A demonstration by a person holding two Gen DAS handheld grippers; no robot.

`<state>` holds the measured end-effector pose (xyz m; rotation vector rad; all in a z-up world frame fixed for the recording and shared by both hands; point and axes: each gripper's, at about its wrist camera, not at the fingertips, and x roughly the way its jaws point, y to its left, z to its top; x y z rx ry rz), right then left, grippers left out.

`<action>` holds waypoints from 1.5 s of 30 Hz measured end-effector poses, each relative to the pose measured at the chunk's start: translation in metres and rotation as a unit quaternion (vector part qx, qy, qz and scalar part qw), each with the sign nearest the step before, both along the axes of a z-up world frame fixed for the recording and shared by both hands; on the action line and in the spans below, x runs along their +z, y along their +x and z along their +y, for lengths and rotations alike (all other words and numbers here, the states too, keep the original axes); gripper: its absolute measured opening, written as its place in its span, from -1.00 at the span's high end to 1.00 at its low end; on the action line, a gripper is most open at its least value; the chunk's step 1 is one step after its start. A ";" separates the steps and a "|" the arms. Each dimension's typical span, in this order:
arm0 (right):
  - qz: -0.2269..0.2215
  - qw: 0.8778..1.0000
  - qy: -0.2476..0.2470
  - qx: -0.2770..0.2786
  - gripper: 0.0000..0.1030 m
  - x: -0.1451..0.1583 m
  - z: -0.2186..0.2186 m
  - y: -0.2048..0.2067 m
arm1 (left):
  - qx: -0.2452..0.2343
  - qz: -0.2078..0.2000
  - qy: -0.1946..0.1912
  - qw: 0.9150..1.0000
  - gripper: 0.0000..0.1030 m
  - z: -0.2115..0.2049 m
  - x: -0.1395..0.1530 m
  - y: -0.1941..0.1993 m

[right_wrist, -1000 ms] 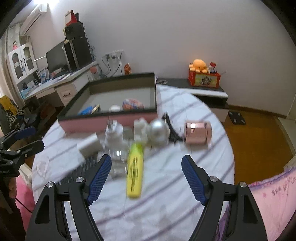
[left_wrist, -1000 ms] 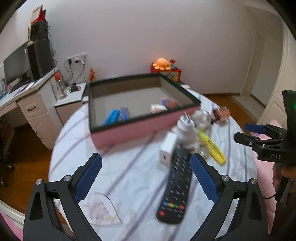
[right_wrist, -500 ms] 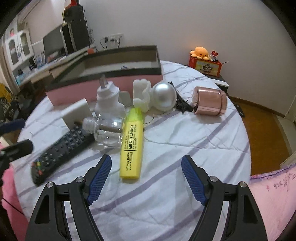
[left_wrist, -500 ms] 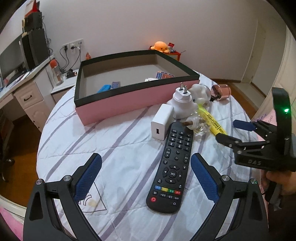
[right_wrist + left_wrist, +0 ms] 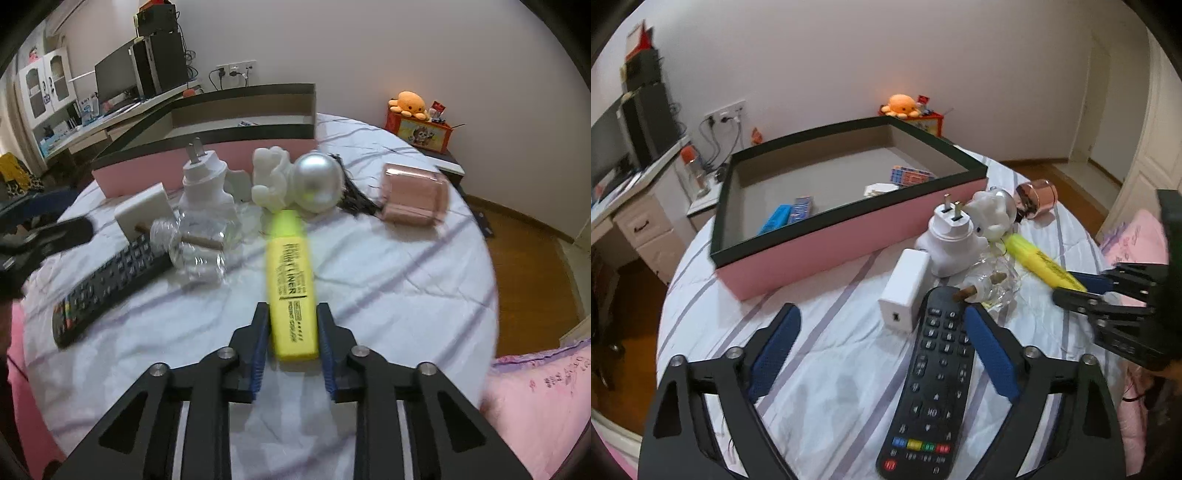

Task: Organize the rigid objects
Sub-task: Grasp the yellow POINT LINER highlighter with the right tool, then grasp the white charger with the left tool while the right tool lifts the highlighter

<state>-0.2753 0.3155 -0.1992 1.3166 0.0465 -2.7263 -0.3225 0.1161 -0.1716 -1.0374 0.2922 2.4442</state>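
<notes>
Closing around the yellow highlighter (image 5: 292, 295), my right gripper (image 5: 291, 343) has its fingers (image 5: 259, 347) flanking the rear end of the barrel, pads at or almost at the plastic; the blur keeps me from saying whether they press yet. My left gripper (image 5: 882, 354) has its fingers (image 5: 991, 354) wide apart and narrowing, with the top of the black remote (image 5: 932, 384) lying between them, untouched.

I judge the highlighter light, stiff and smooth, with flat sides that suit the pads. Held this near its tail it could pivot, so a hold closer to mid-barrel would carry it steadier. Its cap end lies just beside a silver ball (image 5: 316, 182) and a white figurine (image 5: 269, 177), so I would draw it back before lifting. The remote looks rigid and long; across its width near the middle is where I would take it. The clear glass bottle (image 5: 991, 286), resting against the remote's top edge, is the fragile one and may roll.

Everything sits on a round desk under a soft white cloth (image 5: 820, 369) with purple stripes, which could bunch beneath a dragged thing. A pink box (image 5: 827, 247) with a dark rim stands behind the clutter, already holding a few small items. A white plug (image 5: 951, 240), a white adapter (image 5: 905, 288) and a rose-gold cylinder (image 5: 415, 201) wait nearby. Beyond are a white wall and wooden floor.
</notes>
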 end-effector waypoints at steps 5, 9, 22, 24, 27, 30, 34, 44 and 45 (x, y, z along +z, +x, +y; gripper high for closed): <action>-0.004 1.000 -0.011 -0.005 0.51 -0.001 0.008 0.012 | -0.011 -0.029 -0.016 0.999 -0.25 0.012 -0.013 -0.019; -0.006 1.000 -0.021 -0.004 0.51 -0.003 0.010 0.011 | -0.014 -0.063 -0.018 0.998 0.05 0.014 -0.022 -0.033; -0.007 0.999 -0.032 -0.029 0.37 -0.002 0.013 -0.003 | -0.020 -0.051 -0.019 0.998 0.52 0.013 -0.024 -0.030; -0.006 0.999 -0.027 -0.030 0.28 -0.002 0.011 -0.006 | -0.011 -0.051 -0.021 0.998 0.52 0.003 -0.025 -0.027; -0.002 0.999 -0.017 -0.030 0.22 -0.001 0.008 -0.011 | 0.003 -0.049 -0.028 0.998 0.52 -0.012 -0.025 -0.021; 0.000 0.999 -0.002 -0.034 0.22 -0.005 0.006 -0.018 | 0.019 -0.052 -0.029 0.998 0.52 -0.030 -0.026 -0.015; 0.000 0.999 0.015 -0.033 0.38 -0.006 0.001 -0.016 | 0.037 -0.054 -0.026 0.997 0.47 -0.053 -0.027 -0.004; -0.001 0.999 0.002 -0.033 0.45 -0.006 -0.003 -0.004 | 0.043 -0.067 -0.012 0.997 0.25 -0.054 -0.036 -0.018; 0.001 0.999 -0.002 -0.034 0.44 -0.007 -0.002 -0.004 | 0.040 -0.068 -0.009 0.997 0.19 -0.053 -0.037 -0.019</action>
